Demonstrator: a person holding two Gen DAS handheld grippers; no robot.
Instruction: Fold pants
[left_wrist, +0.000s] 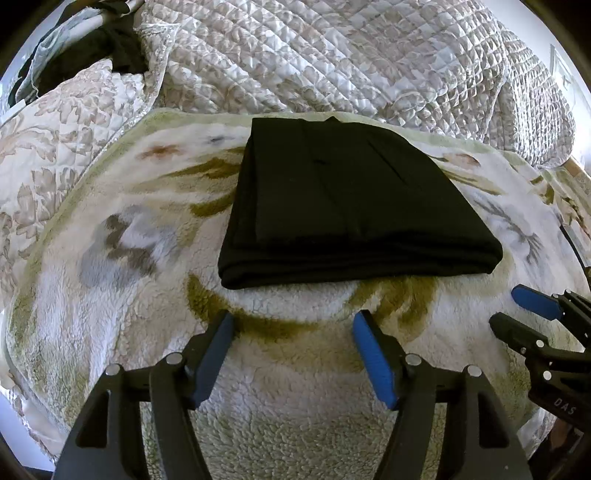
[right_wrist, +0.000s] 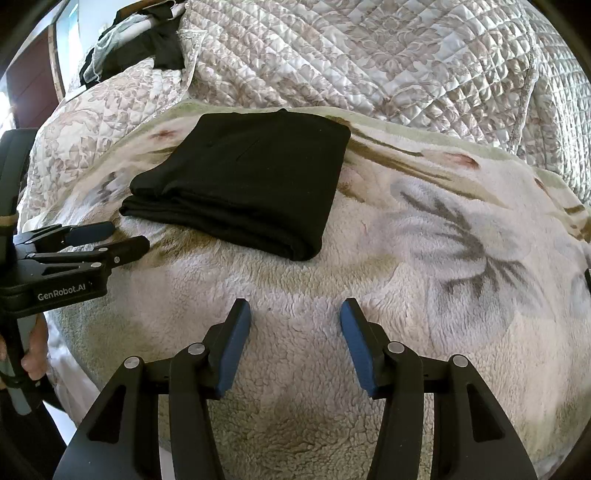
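The black pants (left_wrist: 343, 199) lie folded into a compact rectangle on a fleece floral blanket (left_wrist: 129, 240). They also show in the right wrist view (right_wrist: 243, 188), up and to the left. My left gripper (left_wrist: 293, 325) is open and empty, just in front of the pants' near folded edge. My right gripper (right_wrist: 295, 314) is open and empty over bare blanket, to the right of the pants. The right gripper shows at the right edge of the left wrist view (left_wrist: 517, 310), and the left gripper at the left edge of the right wrist view (right_wrist: 125, 236).
A quilted floral bedspread (left_wrist: 351, 55) covers the bed behind the blanket. Dark clothes (left_wrist: 92, 51) lie heaped at the far left corner, also in the right wrist view (right_wrist: 147, 44). The bed's front edge drops off at the lower left (right_wrist: 62, 354).
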